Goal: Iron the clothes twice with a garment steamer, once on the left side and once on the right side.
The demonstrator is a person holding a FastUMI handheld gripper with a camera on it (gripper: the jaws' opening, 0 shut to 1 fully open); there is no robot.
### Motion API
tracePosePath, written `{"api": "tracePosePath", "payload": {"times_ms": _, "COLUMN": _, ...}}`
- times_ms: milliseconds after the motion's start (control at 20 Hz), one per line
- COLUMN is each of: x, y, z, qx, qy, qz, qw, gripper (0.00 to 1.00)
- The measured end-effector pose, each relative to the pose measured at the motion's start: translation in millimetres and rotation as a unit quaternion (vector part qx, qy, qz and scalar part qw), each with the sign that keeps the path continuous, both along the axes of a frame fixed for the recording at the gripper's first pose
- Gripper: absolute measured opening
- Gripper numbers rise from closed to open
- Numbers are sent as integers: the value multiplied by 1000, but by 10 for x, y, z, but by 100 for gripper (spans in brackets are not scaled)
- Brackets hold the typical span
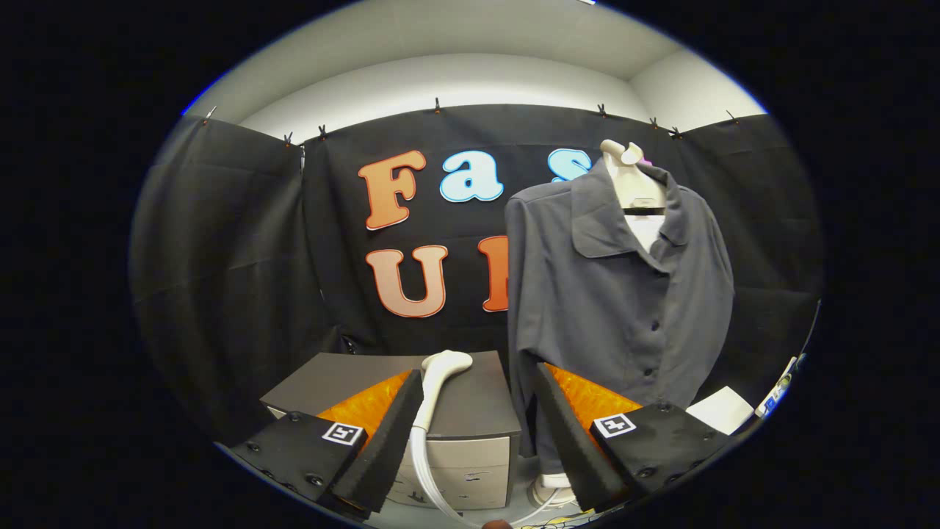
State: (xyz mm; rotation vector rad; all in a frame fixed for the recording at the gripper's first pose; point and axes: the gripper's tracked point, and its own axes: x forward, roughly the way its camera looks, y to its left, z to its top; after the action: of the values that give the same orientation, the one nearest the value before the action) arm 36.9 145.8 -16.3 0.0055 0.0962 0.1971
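A dark grey button-up shirt [620, 294] hangs on a white mannequin torso [637, 187] beyond my right finger. A white garment steamer head [439, 378] lies on top of a grey box [470, 400], its white hose [424, 470] trailing down the box's front between my fingers. My gripper [477, 397] is open, its fingers spread wide; the steamer lies just beside the left finger, untouched. The right finger overlaps the shirt's lower hem.
The mannequin's white base [551, 485] stands on the floor right of the grey box. A white sheet [723, 408] lies to the right of the shirt. Black cloth walls close off the back and both sides.
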Motion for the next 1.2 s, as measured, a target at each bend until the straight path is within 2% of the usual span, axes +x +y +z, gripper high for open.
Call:
{"api": "tracePosePath", "payload": {"times_ms": 300, "x": 449, "y": 642, "z": -223, "qx": -14, "qy": 56, "qz": 26, "qw": 998, "gripper": 98}}
{"api": "tracePosePath", "payload": {"times_ms": 600, "x": 1217, "y": 1074, "z": -583, "qx": -56, "qy": 101, "qz": 15, "qw": 993, "gripper": 98}}
{"api": "tracePosePath", "payload": {"times_ms": 800, "x": 1653, "y": 1249, "z": -917, "qx": -65, "qy": 153, "qz": 15, "qw": 986, "gripper": 98}}
{"api": "tracePosePath", "payload": {"times_ms": 950, "x": 1991, "y": 1254, "z": -1050, "qx": -66, "qy": 180, "qz": -1, "qw": 981, "gripper": 98}}
{"api": "tracePosePath", "payload": {"times_ms": 1200, "x": 2359, "y": 1270, "z": -1380, "qx": -95, "qy": 229, "qz": -9, "qw": 969, "gripper": 98}}
